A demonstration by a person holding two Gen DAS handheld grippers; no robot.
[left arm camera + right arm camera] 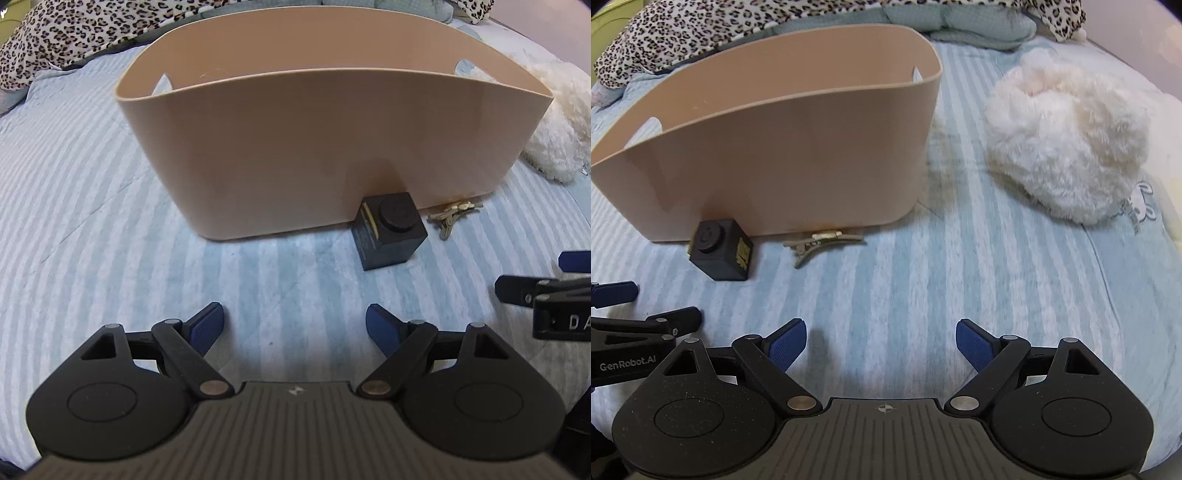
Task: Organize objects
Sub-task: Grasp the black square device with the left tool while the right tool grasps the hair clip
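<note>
**Nothing gathered yet: three things wait outside the basket**

The tan basket [332, 147] stands on the striped bed [92, 221], filling the upper middle of the left wrist view. What shows of its inside looks bare, though the floor is hidden behind the near wall. By that reading the sorting has barely begun.

Three things lie outside it. A small black box [388, 232] with a round cap sits against the foot of the basket's near wall, lower right of centre. Just beside it, to the right, lies a pale hair clip [822, 242]. In the right wrist view its long axis runs nearly level across the frame, along the basket's base, with one prong splaying down to the left. A fluffy white plush [1067, 147] rests in the upper right of that view, well apart from the basket.

The left tool [294, 326] is wide open and holds nothing. The right tool [881, 341] is likewise spread wide and empty, hanging over bare bedding at bottom centre.
</note>
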